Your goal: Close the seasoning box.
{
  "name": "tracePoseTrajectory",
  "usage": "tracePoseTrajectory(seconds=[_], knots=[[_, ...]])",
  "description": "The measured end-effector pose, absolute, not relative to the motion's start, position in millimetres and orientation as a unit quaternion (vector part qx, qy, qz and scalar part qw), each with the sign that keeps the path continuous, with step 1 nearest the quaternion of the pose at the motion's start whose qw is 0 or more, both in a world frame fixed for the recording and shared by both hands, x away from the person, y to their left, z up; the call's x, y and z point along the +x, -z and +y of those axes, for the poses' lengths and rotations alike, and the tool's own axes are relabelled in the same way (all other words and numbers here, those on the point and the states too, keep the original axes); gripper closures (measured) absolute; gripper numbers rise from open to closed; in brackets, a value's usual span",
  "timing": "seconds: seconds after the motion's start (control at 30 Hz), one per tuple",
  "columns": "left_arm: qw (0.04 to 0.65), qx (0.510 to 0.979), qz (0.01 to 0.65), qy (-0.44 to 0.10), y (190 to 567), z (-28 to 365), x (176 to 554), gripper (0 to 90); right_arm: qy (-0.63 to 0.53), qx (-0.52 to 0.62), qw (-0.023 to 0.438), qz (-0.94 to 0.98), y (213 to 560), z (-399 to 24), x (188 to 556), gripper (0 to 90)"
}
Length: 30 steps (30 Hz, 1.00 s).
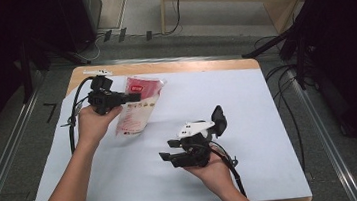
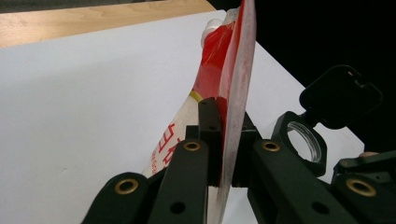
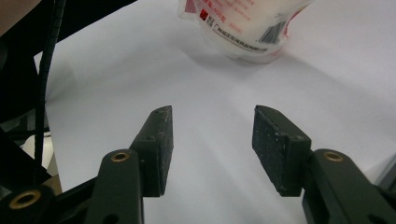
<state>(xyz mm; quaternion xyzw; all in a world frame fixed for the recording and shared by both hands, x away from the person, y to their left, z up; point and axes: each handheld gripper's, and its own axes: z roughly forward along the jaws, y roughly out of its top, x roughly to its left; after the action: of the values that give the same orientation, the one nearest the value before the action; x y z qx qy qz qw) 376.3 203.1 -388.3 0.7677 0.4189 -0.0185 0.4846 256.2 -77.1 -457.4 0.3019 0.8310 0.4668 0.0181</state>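
Two claws are seen. The left claw [image 2: 226,140] is clamped on a red-and-white pouch's [image 1: 137,105] flat edge, upper left of the high view, likely to steady it. The right claw [image 3: 212,149] is held agape, empty, above the white desk [image 1: 247,103], lower centre.

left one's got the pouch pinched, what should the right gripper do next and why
Probably bring the right gripper forward to the pouch's free lower end and close on it. The left gripper clamps only one edge, while the right one's jaws are open with nothing between them, short of the pouch.
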Motion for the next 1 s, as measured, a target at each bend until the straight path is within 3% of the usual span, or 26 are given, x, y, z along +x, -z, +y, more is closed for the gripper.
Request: tracePoseTrajectory(seconds=[1.0], knots=[[0.474, 0.768, 0.429, 0.014, 391.0, 246.0, 336.7, 75.3, -0.464, 0.292, 0.019, 0.836, 440.2, -125.2, 249.8, 52.9]])
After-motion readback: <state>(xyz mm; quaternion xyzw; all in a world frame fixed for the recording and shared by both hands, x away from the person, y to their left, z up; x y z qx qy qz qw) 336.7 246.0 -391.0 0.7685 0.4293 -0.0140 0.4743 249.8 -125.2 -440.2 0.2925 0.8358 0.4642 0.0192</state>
